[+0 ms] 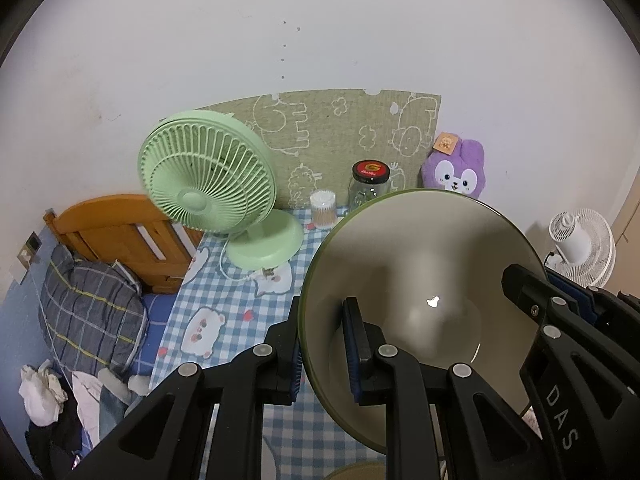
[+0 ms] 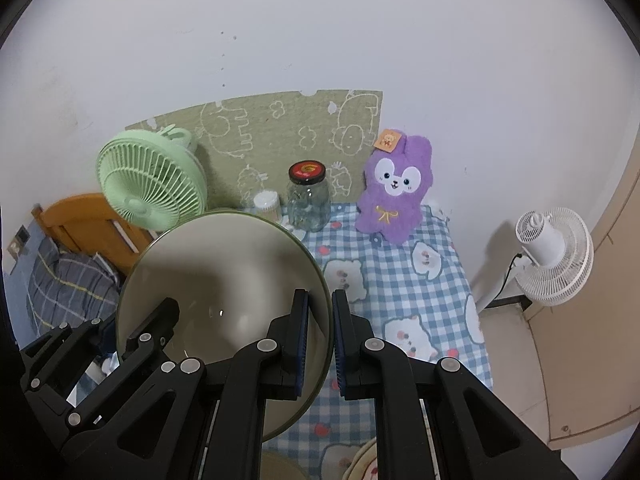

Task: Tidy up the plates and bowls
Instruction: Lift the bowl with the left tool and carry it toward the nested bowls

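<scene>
Two claws carry one bowl (image 1: 420,280) above the checked surface (image 1: 224,292), each pinching an opposite side of its green rim. The left claw (image 1: 320,344) has one blue pad inside the cream wall and one outside; the right claw (image 2: 320,344) grips the far rim the same way. The bowl hangs tilted, mouth toward the cameras, in front of the green fan (image 1: 208,176). Behind the bowl, just right of the fan's base, stand a cotton swab tub (image 1: 323,208) and a glass jar (image 1: 370,186) with a red and black lid. Further right of the fan, a purple plush rabbit (image 2: 394,188) leans against the wall.
</scene>
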Motion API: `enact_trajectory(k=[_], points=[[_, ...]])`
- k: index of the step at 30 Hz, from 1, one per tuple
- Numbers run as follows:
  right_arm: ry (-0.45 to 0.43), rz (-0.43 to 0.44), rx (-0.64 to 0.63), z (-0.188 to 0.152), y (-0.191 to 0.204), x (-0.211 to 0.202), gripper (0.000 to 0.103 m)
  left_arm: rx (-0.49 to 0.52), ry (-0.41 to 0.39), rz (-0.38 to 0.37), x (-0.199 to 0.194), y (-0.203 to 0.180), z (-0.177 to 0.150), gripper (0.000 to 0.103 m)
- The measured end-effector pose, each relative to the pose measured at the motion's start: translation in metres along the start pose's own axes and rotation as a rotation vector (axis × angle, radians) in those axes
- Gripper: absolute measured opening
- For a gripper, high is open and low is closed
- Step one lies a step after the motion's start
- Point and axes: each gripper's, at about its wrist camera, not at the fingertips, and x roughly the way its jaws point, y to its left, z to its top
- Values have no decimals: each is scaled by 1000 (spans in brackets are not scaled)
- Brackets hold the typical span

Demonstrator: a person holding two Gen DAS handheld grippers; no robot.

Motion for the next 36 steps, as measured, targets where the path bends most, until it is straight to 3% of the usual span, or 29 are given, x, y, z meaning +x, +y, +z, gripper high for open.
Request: enact_trajectory(k=[16,36], points=[[14,-4,-1,-62,3,-22,14,-15,16,-7,-22,3,-56,16],[85,-6,-4,-129,15,-5,14,-17,93,9,-9,9,-122,17]])
